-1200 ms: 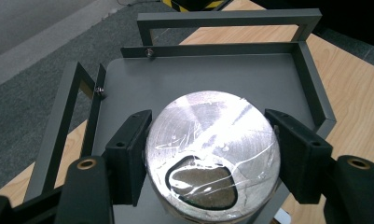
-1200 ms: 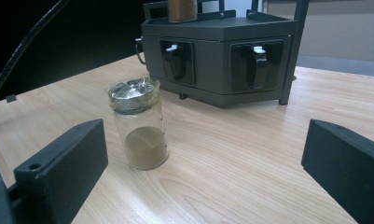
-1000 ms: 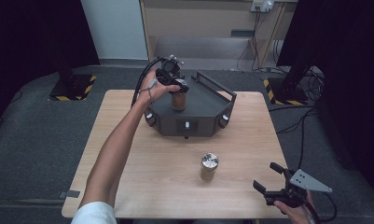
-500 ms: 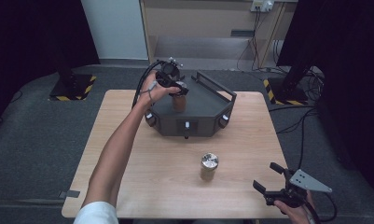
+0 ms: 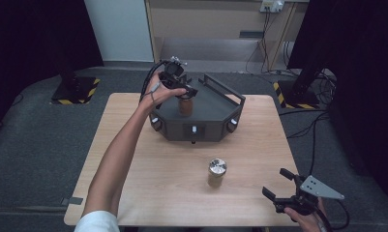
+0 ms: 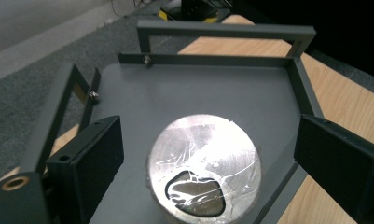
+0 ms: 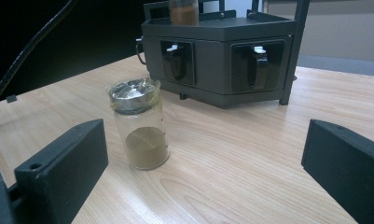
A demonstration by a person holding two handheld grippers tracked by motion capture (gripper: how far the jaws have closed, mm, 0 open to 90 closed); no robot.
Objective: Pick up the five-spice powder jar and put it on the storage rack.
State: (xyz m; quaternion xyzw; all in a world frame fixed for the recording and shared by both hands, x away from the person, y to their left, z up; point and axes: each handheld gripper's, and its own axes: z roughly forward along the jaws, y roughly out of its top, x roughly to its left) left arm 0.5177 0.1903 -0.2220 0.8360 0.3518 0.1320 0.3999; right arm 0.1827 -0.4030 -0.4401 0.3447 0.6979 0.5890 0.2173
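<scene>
Jar [image 6: 204, 168], foil-capped, brown contents: stands on the grey tray [image 6: 184, 93] at the table's [image 5: 133, 145] far side. Left gripper [image 5: 181, 92] above it; jaws have just been opening, spread either side of the cap, apparently clear of it. Second jar [image 5: 216, 172], mid-table, untouched. Right gripper [image 7: 198, 186] spread, empty, near edge. Risk: lifting away crookedly could clip the cap and topple the jar.

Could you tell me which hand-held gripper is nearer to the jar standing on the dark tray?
The left. The left hand-held gripper hangs right over that jar, jaws open on either side of its foil lid. The right hand-held gripper rests at the table's near right corner, far away.
</scene>
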